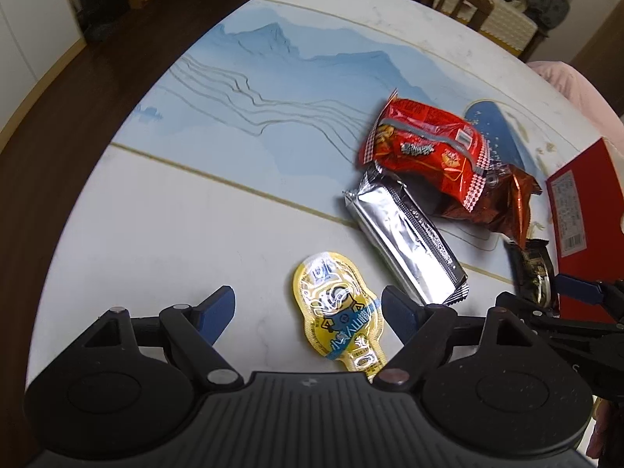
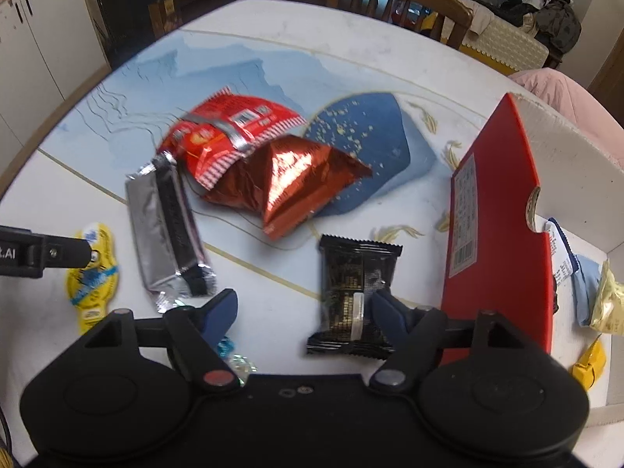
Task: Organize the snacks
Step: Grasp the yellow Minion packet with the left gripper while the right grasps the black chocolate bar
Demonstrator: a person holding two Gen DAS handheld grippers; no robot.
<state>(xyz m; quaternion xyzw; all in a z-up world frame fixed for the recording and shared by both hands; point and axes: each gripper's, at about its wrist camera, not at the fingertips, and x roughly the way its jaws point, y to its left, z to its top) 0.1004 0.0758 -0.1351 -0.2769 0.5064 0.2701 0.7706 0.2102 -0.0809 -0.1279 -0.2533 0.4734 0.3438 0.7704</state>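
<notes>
A few snacks lie in the red box (image 2: 503, 210); five wait mid-worktop (image 1: 195, 214). Both hand-held grippers, left (image 1: 308, 312) and right (image 2: 304, 312), are spread, empty.

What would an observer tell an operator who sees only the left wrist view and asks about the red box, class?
Observer: Past the red box wall lie a blue-white packet and a gold packet.
Operator: And the black packet?
Observer: The black packet lies flat, framed between the open right gripper fingers, ungrasped.
Operator: Anything else?
Observer: A small clear-wrapped candy lies near that gripper's left finger.
</notes>
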